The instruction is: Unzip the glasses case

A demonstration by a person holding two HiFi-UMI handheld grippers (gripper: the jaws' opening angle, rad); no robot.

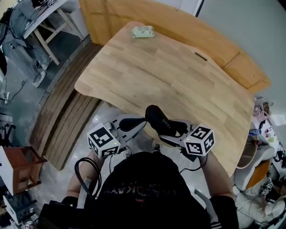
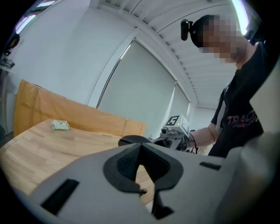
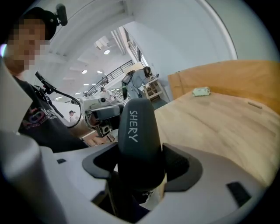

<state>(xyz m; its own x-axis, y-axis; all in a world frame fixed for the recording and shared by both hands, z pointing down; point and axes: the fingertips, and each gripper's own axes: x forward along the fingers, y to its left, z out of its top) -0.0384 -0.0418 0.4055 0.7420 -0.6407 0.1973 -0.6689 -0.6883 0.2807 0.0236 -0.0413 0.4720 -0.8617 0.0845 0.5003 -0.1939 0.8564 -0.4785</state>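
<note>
My black shirt [image 1: 147, 188] fills the bottom of the head view, and just beyond it sit the two marker cubes, the left one [image 1: 103, 141] and the right one [image 1: 199, 140]. My right hand-held gripper [image 1: 176, 133] is clamped on the glasses case [image 1: 161, 120], its dark pads pressing both flanks. In the right gripper view the case [image 3: 138, 131] stands up out of the right hand-held gripper [image 3: 140, 170], white lettering on the side facing me. It is held at the near edge of the tabletop [image 1: 178, 85], its upper end leaning over the wood.

My left hand-held gripper [image 1: 144, 120] is closed, pad against pad, its tip just beside the case on the left. In the left gripper view the left hand-held gripper [image 2: 141, 166] shows a tiny dark speck at the seam of the pads; I cannot tell what it is. The case [image 2: 133, 140] shows just past the tips.

Ahead, the wood runs broad and open to a small pale packet [image 1: 143, 31] near the far edge, well apart from the case. A dark slot [image 1: 201, 56] lies toward the far right. The tabletop's left edge curves away over wooden slats [image 1: 67, 125] on the floor, and a red-brown box [image 1: 18, 167] stands further left. A wooden panel [image 1: 134, 13] backs the far edge. A black cable [image 1: 85, 172] loops by my left arm.
</note>
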